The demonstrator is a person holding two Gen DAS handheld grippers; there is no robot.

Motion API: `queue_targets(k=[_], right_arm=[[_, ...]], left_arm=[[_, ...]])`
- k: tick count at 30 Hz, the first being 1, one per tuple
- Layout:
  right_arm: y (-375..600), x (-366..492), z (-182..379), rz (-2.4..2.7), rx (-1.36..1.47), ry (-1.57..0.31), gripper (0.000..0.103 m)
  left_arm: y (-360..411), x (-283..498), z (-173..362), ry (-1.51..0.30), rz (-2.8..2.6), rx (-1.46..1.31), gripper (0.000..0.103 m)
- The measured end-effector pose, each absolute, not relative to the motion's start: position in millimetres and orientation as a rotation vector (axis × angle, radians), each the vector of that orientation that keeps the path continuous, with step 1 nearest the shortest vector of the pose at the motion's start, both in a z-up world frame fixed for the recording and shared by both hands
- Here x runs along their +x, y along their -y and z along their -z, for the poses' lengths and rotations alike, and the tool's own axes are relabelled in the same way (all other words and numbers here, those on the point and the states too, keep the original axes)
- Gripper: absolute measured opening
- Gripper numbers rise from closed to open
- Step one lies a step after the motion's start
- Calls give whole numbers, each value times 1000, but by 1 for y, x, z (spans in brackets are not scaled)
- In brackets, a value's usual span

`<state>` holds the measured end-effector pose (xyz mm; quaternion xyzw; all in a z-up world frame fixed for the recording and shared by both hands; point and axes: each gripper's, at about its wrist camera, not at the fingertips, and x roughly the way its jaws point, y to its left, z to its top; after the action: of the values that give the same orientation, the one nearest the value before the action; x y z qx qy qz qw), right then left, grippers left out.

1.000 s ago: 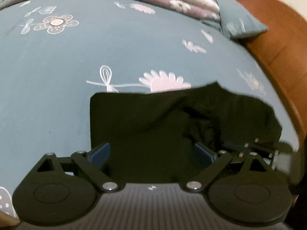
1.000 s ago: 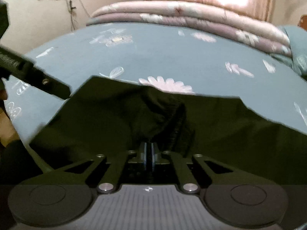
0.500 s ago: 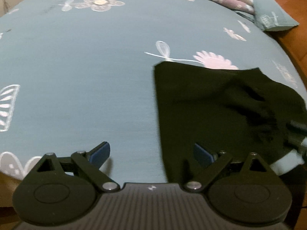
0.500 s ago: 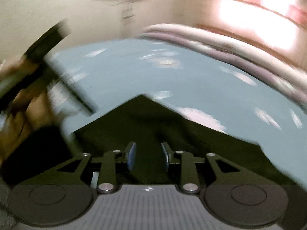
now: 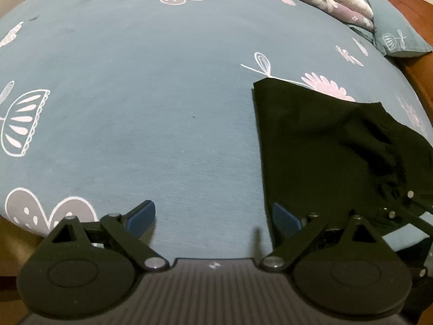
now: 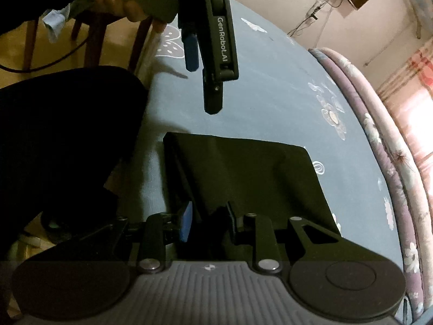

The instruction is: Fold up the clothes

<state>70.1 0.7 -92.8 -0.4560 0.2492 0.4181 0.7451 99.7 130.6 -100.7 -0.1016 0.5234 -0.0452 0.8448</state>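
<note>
Black garment (image 5: 319,146) lies folded flat on the blue flowered bed sheet (image 5: 151,103), near the bed's near edge. My left tongs (image 5: 213,216) are spread wide and empty, hovering over bare sheet just left of the garment's straight edge. My right tongs (image 6: 208,222) are parted, the garment's near corner lying between the blue pads; no grip on it. Rolled quilts (image 6: 392,162) line the far side.

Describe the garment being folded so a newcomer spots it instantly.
Find the blue-grey bedsheet printed with white flowers. At its near edge lies a folded black garment, between the right gripper's open fingers. It is the only plain dark item on the patterned sheet.
</note>
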Motion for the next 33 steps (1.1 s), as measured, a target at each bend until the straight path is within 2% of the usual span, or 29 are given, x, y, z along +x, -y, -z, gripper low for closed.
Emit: queue_targets(k=[3,12,14,15,16,26,33], right_arm=[[-5,67,92,-934,-1013,-545,23],[-6,59,86,-946,-1065,-526,23],[-7,60,92,-942,-1080,-532,16],[-7,60,94,-942,-1083,-537,5],[-6,60,94,-948,-1079,-542,4],[7,69,83,-1076,-893,-716,6],[53,99,40,-916,-679,-698,19]], left_arm=[[-130,100,103,-1106,109,-220,94],[-119,100,99,-1104,165,-224,94],[-116,101,99,-1111,188,-236,94],[-113,102,98,-1112,199,-239,94],[-110,103,97,-1110,210,-239,94],[-68,114,91,-1094,355,-235,94],[-43,121,97,-1051,496,-225,94]])
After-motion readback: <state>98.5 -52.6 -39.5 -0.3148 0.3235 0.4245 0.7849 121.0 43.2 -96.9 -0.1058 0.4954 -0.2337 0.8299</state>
